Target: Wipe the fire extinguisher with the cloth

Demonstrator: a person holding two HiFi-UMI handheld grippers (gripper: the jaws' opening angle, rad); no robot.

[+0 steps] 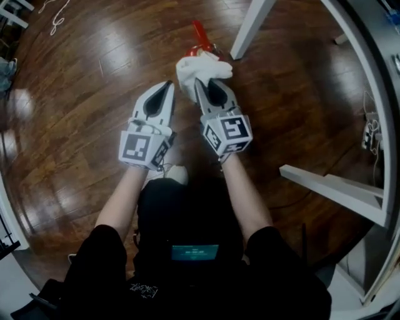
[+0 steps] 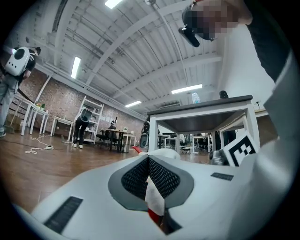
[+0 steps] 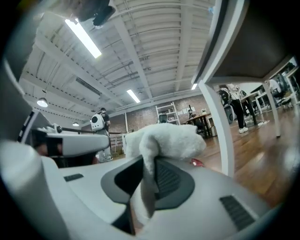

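Observation:
The red fire extinguisher (image 1: 199, 34) lies on the wooden floor ahead of me, mostly hidden under the white cloth (image 1: 201, 65). My right gripper (image 1: 199, 84) is shut on the cloth; in the right gripper view the cloth (image 3: 165, 139) bunches over the tips of that gripper (image 3: 149, 163), and a strip of it is pinched between the pads. My left gripper (image 1: 169, 85) is just left of the cloth, its jaws together and nothing seen held. In the left gripper view that gripper (image 2: 148, 158) points at the cloth (image 2: 165, 152), with a bit of red extinguisher (image 2: 135, 149) beside it.
A white table leg (image 1: 250, 28) stands close to the right of the extinguisher, and a white beam (image 1: 331, 186) runs low at the right. A cable (image 1: 56, 19) lies on the floor at the far left. People stand by distant tables (image 2: 84, 126).

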